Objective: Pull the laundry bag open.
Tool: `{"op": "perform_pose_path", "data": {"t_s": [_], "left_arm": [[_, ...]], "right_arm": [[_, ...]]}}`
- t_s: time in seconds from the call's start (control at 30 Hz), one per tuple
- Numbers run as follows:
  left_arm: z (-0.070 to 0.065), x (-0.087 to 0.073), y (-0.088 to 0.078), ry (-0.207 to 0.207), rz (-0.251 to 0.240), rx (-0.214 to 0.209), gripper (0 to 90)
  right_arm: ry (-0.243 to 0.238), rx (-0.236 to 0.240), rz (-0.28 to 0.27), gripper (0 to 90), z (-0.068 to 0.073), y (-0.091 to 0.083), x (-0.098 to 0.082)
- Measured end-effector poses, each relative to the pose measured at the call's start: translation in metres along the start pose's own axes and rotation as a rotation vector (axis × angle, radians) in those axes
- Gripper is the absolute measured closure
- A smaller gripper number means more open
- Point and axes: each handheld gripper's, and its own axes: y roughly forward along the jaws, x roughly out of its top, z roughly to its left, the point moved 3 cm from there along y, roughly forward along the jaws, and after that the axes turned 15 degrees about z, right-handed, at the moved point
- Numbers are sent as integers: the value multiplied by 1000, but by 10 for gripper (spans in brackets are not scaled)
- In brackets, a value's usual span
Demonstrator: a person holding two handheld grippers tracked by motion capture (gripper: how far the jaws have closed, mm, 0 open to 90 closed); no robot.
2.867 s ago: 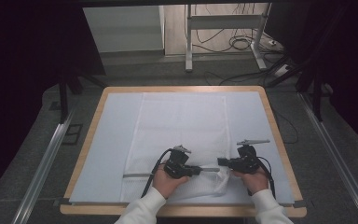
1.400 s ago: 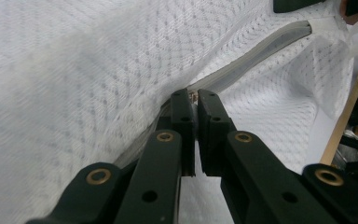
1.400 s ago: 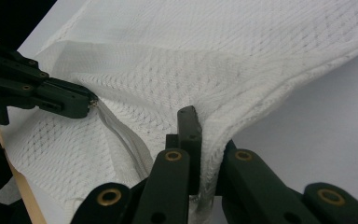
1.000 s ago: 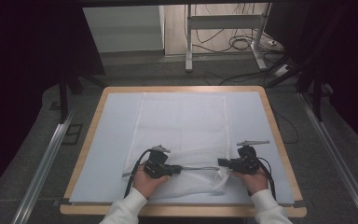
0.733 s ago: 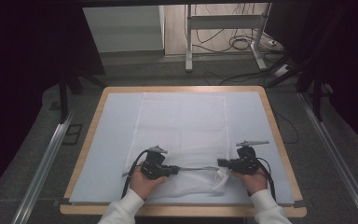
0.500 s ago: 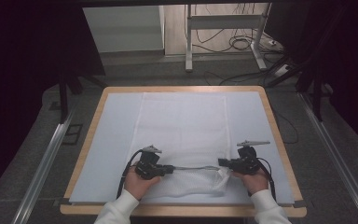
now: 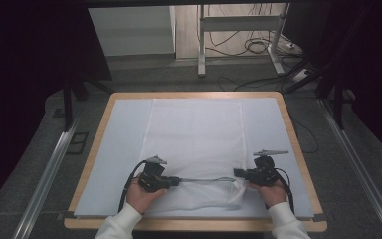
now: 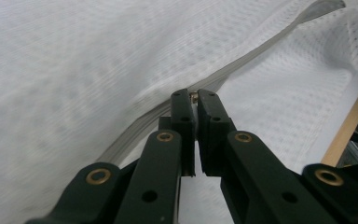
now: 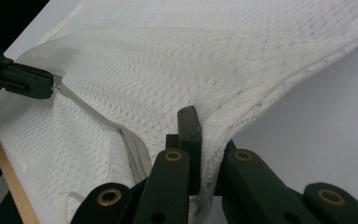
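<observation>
Jaws: left gripper (image 8: 195, 100) clamps zipper pull (image 8: 194, 97); right gripper (image 9: 200, 140) clamps mesh bag (image 9: 205, 60) corner; no readable writing.

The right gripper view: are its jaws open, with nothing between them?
No, the right gripper is shut on a fold of the white mesh bag, which bunches between its jaws.

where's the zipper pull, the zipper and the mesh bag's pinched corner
zipper pull (image 8: 194, 97), left gripper view, the small brass bit between the jaw tips
zipper (image 7: 201, 179), high view, middle of the grey strip between the grippers
mesh bag (image 9: 213, 154), right gripper view, the fold clamped between the jaws
</observation>
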Motion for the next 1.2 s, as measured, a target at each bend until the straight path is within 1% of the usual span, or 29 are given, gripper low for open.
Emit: {"op": "perform_pose_path", "data": {"t_s": [0.03, 0.13, 0.3, 0.53, 0.63, 0.67, 0.73, 0.77, 0.87, 1.2], "left_arm": [[4, -2, -2, 0, 3, 5, 867], [6, -4, -4, 1, 4, 11, 867], [14, -9, -9, -17, -3, 13, 867], [17, -11, -11, -13, 3, 14, 867], [19, -12, -11, -12, 4, 6, 867], [19, -13, -11, -13, 6, 10, 867], [21, -14, -12, -22, 4, 3, 867], [22, -14, -12, -21, 6, 11, 867], [24, -17, -14, -31, 0, 1, 867], [30, -22, -20, -55, -13, 7, 867]], "right_arm": [[-1, -3, 2, 882, -1, -1, 0], [2, -5, 2, 882, -2, -1, -1], [1, -7, 8, 882, -2, 1, -1], [-9, -7, 10, 882, -2, 2, -1], [-9, -5, 10, 882, -2, 1, -1], [-13, -8, 10, 882, -2, 1, -1], [-12, -8, 15, 882, -2, 2, -1], [-12, -8, 15, 882, -2, 2, -1], [-9, -7, 11, 882, -2, 2, -2], [-10, -8, 16, 881, -4, 5, -2]]}}
